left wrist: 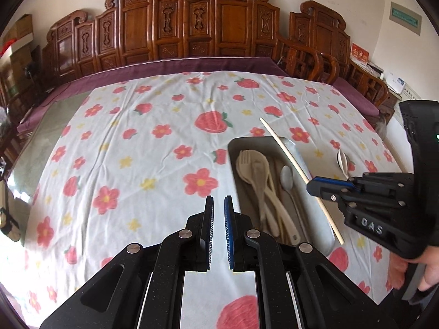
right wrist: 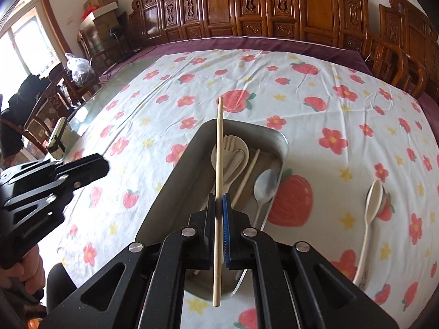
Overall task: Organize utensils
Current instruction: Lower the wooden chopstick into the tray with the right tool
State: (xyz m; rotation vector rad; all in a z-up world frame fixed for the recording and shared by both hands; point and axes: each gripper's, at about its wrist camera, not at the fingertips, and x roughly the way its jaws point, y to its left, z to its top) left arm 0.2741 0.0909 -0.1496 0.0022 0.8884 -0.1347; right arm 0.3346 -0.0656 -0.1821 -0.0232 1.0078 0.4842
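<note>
Both tongs were nearly closed: the right tongs [right wrist: 219,205] clamped a single wooden chopstick [right wrist: 218,164] near its lower half, and the left tongs [left wrist: 219,208] held nothing, their pads only a narrow gap apart.

Seen from the right wrist, a metal tray [right wrist: 282,142] lay directly under the held chopstick, carrying beige plastic spoons and a fork [right wrist: 230,148], a second chopstick [right wrist: 248,174] and a steel spoon [right wrist: 264,183]. Toward four o'clock of the tray, a cream spoon [right wrist: 370,208] rested on the cloth, overlapping another utensil too hidden to name. The left tongs' body sat at nine o'clock, apart from the tray, with fingers of a hand [right wrist: 24,271] below it.

Relative to the right tongs, the chopstick ran from six to twelve o'clock, its far tip past the tray's far rim and its near end sticking out behind the pads. From the left wrist, the tray sat just at two o'clock of the left tongs, with the chopstick slanting above it.

A white tablecloth [left wrist: 123,142] printed with red flowers and strawberries covered the table, glass edge bare at nine o'clock. Carved wooden chairs [left wrist: 170,27] lined the far side; cardboard boxes [right wrist: 104,8] stood near a window.
</note>
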